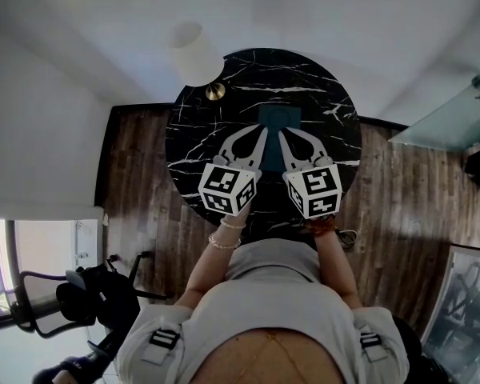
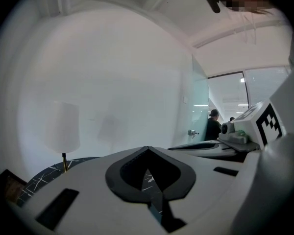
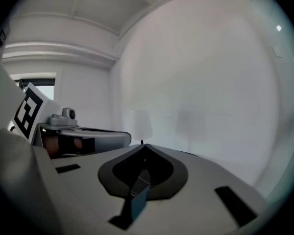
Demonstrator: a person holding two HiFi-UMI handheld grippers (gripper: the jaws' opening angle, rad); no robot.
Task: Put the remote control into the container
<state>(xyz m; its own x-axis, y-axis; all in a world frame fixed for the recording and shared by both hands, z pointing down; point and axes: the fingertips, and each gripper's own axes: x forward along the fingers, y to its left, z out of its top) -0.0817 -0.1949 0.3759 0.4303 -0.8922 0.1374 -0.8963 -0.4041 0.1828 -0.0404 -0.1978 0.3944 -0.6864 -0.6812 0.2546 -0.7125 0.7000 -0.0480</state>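
Lamp with a white shade stands on a brass foot at the left rear edge of the round black marble worktop. Wooden floor lies around the worktop.

Right of the lamp, the left gripper reaches forward over the marble from the person's hand, with its marker cube nearest the body. In the left gripper view its fingers are clenched: the tips meet at a point and nothing is caught between them. Only marble and a sliver of teal show through the dark opening behind the tips. The lamp stands off to the left in that view.

At the middle of the worktop sits the teal container, just beyond both sets of fingertips. The remote control cannot be made out in any view.

Just beside it on the right, the right gripper lies close alongside the left, and the two angle in toward each other at the tips. Its fingers are also clenched, tips together, empty. The container's teal edge shows through the gap below them. Its marker cube sits near the person's wrist.

Farther right, well apart from the worktop, a glass panel stands above the floor.
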